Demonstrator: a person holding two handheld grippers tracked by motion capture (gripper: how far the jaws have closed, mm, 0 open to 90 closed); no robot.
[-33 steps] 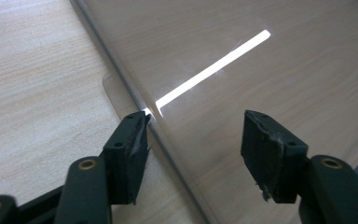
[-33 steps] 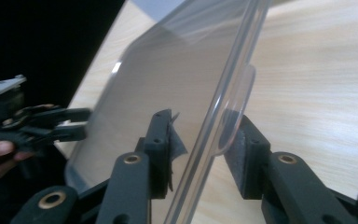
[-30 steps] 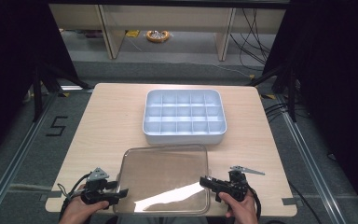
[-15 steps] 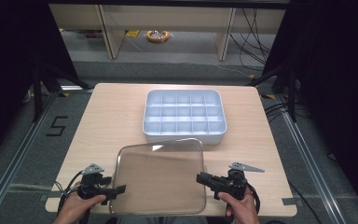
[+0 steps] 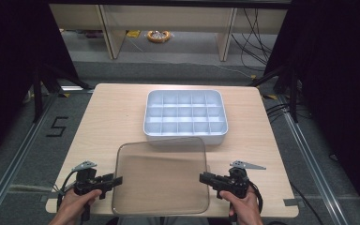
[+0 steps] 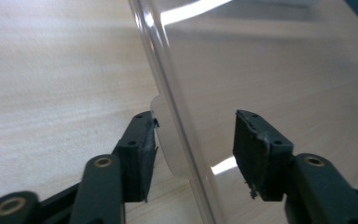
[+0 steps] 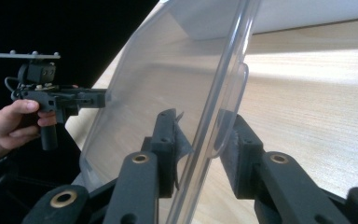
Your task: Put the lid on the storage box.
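Observation:
A clear plastic lid point(image 5: 161, 178) hangs tilted over the near part of the table between my two grippers. My right gripper point(image 5: 202, 178) is shut on the tab at its right edge; in the right gripper view both pads point(image 7: 170, 135) press the lid point(image 7: 168, 79). My left gripper point(image 5: 117, 180) straddles the left edge. Its jaws have just been closing. In the left gripper view the left gripper point(image 6: 196, 144) has one pad point(image 6: 142, 140) against the lid's tab, while the other pad stands off the lid point(image 6: 261, 70). A white compartment tray point(image 5: 185, 135) lies beyond the lid.
The tray sits mid-table, its front wall just behind the lid's far edge. Bare wood lies left and right of it. The table's near edge is right under my hands. The left gripper point(image 7: 100, 98) and its hand point(image 7: 9, 123) show beyond the lid in the right gripper view.
The lid has tipped a little and the bright reflection on it has gone. Both hands have stayed almost in place at its left and right edges.

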